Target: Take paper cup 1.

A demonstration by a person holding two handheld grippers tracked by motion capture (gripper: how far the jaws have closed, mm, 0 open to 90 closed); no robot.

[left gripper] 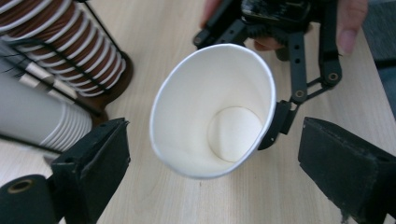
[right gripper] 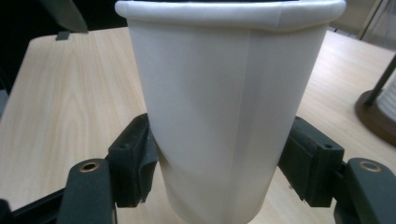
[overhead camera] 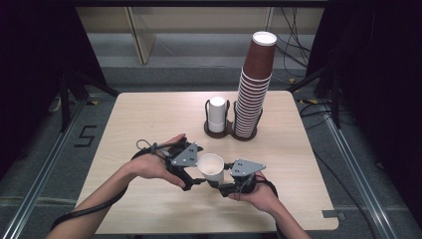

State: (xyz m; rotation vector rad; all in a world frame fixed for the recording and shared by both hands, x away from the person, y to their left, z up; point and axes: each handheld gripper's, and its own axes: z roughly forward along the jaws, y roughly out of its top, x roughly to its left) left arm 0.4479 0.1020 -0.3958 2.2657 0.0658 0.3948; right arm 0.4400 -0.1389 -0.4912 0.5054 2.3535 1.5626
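High view has a white paper cup [overhead camera: 211, 168] at about 6 o'clock on the pale wood-grain table [overhead camera: 149, 119], sitting between the two black grippers, with the person's hands coming in from the bottom edge. Back around 12 o'clock from it there's a dark wire holder with a short stack of white cups [overhead camera: 217, 114], and right beside it a tall leaning stack of brown cups [overhead camera: 255, 89] with ribbed rims. Right gripper view gets you what the overhead can't: the cup's smooth matte wall with a faint vertical seam and a rolled lip, and the right gripper [right gripper: 224, 163] pinching it low down, pads pressed into both sides so the wall dents in a bit. Left gripper view looks straight into the cup's mouth [left gripper: 219, 112], round bottom visible, cup tilted toward the camera. Left gripper [left gripper: 215, 163] is spread wide, its blocky rubbery-looking pads standing clear of the cup at roughly 8 and 4 o'clock, not touching it. You can also see the right gripper's linkage gripping the cup from the far side there.
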